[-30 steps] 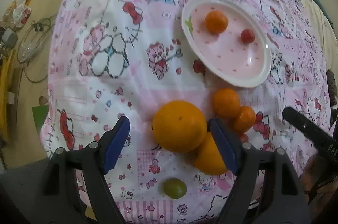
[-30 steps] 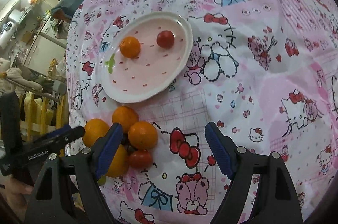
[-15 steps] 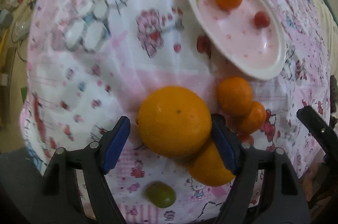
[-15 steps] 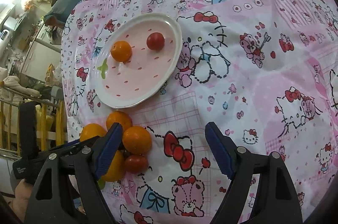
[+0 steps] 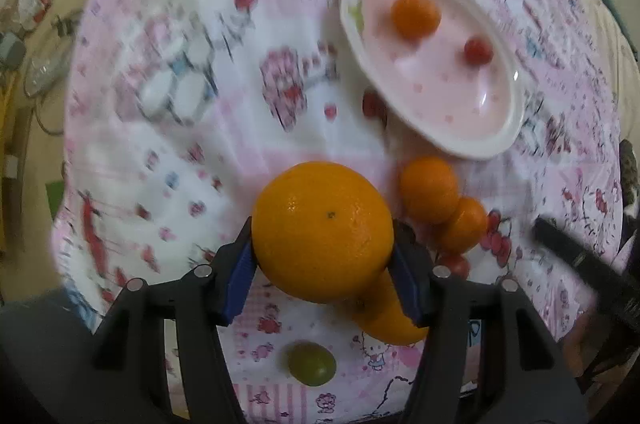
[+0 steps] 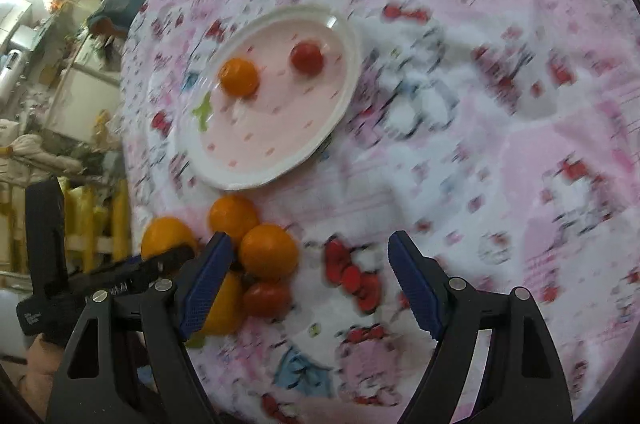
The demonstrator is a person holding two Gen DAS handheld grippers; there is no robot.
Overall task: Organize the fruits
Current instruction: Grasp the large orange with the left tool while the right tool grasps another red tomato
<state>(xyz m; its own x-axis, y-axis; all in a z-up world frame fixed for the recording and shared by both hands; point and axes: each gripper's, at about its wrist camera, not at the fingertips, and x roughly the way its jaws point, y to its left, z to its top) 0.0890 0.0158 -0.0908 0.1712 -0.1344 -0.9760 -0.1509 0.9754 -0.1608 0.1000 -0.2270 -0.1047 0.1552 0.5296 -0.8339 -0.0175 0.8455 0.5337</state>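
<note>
Closing since a second ago, my left gripper [image 5: 322,266] fingers now pinch the large orange [image 5: 323,231] near the pile; right gripper [image 6: 310,278] gapes empty; next, lift toward the far plate [image 5: 496,140].

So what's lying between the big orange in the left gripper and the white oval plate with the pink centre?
Only bare pink cartoon-print tablecloth; the left wrist view shows nothing between the big orange and the white oval plate.
</note>
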